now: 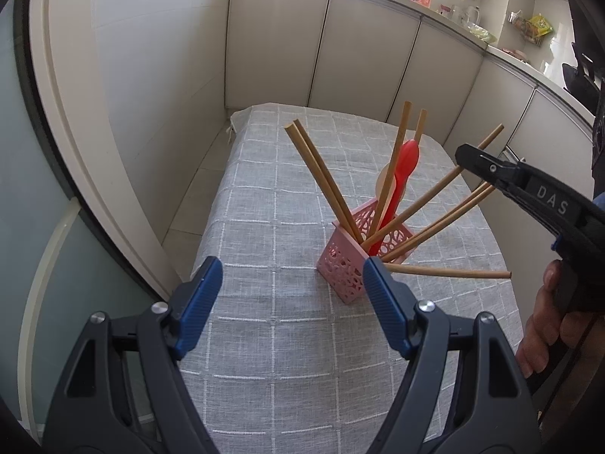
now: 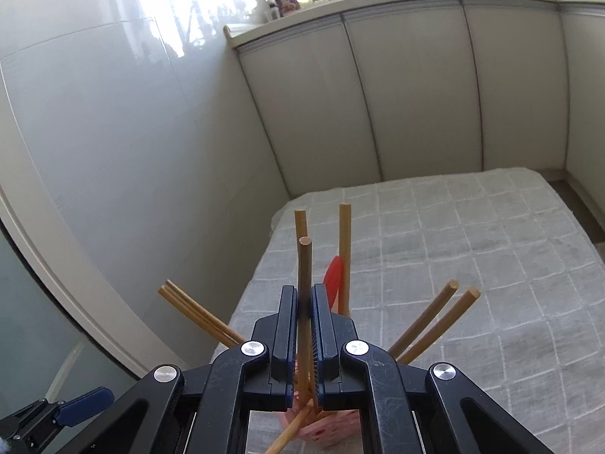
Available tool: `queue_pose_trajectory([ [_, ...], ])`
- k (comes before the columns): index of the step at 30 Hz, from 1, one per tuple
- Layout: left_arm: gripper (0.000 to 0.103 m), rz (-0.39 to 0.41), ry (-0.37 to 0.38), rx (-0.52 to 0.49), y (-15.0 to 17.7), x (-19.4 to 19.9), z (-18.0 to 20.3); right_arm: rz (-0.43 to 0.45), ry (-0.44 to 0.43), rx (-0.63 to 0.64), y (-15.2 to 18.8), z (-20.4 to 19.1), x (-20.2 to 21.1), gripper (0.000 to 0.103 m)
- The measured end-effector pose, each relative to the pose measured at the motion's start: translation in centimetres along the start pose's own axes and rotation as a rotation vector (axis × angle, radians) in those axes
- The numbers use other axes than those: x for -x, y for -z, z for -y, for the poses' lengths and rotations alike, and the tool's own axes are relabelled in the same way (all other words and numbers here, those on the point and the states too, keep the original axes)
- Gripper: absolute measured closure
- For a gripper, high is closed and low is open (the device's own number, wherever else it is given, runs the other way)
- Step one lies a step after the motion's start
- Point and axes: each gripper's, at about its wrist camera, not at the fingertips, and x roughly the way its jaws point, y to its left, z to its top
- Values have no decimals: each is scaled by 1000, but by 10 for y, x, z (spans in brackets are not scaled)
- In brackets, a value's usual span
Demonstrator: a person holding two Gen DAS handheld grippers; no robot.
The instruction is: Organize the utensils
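Note:
A pink perforated holder [image 1: 348, 261] stands on the grey checked tablecloth [image 1: 287, 340]. It holds several wooden chopsticks [image 1: 321, 178] fanned out, a red spoon [image 1: 401, 174] and a pale wooden spoon behind it. My left gripper [image 1: 291, 291] is open and empty, just in front of the holder. My right gripper [image 2: 304, 299] is shut on one chopstick [image 2: 304, 265] above the holder [image 2: 325, 431]; it shows in the left wrist view [image 1: 476, 159] at the right, among the leaning chopsticks.
White cabinet doors [image 1: 363, 49] run behind the table, with a cluttered counter [image 1: 465, 11] above them. A tiled wall and a door frame [image 1: 75, 143] stand to the left. The table's far edge [image 1: 302, 108] lies near the cabinets.

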Motion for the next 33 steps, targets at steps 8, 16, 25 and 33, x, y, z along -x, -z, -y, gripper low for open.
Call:
queue_pose_trajectory([
  [8, 21, 26, 1, -10, -4, 7, 10, 10, -52, -48, -6, 9, 18, 57],
  [16, 11, 82, 0, 5, -12, 59, 31, 87, 5, -88, -25, 17, 110, 22],
  [25, 1, 146, -24, -29, 1, 150, 74, 63, 255, -109, -19, 27, 226, 0],
  [33, 1, 218, 13, -75, 29, 202, 102, 40, 386, -17, -2, 3, 298, 0],
])
